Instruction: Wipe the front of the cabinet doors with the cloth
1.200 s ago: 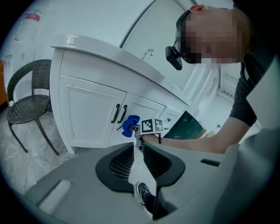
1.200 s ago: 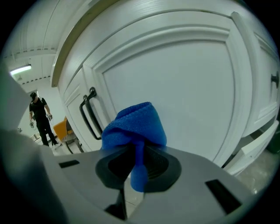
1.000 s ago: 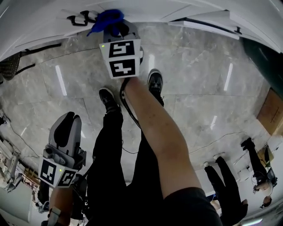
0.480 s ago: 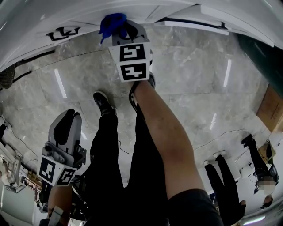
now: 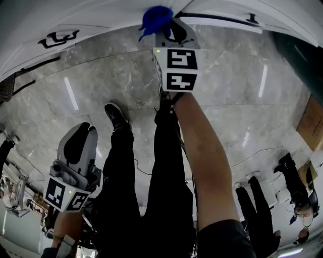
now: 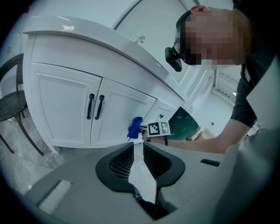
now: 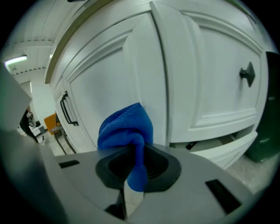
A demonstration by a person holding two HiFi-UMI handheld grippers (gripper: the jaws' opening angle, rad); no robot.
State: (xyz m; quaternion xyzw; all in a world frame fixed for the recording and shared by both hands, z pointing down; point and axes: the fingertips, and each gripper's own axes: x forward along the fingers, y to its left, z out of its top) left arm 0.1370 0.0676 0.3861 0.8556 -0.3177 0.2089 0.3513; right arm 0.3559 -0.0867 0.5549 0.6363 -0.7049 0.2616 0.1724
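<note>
My right gripper (image 5: 170, 31) is shut on a blue cloth (image 5: 155, 18), which presses against the white cabinet front (image 5: 212, 9) low down near the floor. In the right gripper view the bunched cloth (image 7: 127, 126) sticks out of the gripper (image 7: 135, 153) against the edge of a panelled door (image 7: 105, 74), beside the seam to the neighbouring door (image 7: 210, 74). The left gripper view shows the cloth (image 6: 134, 127) to the right of the two-handled doors (image 6: 65, 109). My left gripper (image 5: 83, 138) hangs back over the floor, shut with nothing in it (image 6: 138, 146).
Black bar handles (image 6: 95, 106) and a black knob (image 7: 247, 75) stand out from the doors. A dark green bin (image 5: 303, 60) stands to the right of the cabinet. A black chair (image 6: 11, 100) is at the left. Legs and shoes (image 5: 117, 117) stand on the marble floor; other people (image 5: 262, 206) stand behind.
My right gripper has slid to the right along the cabinet front with the cloth held against it. The left gripper has hardly moved.
</note>
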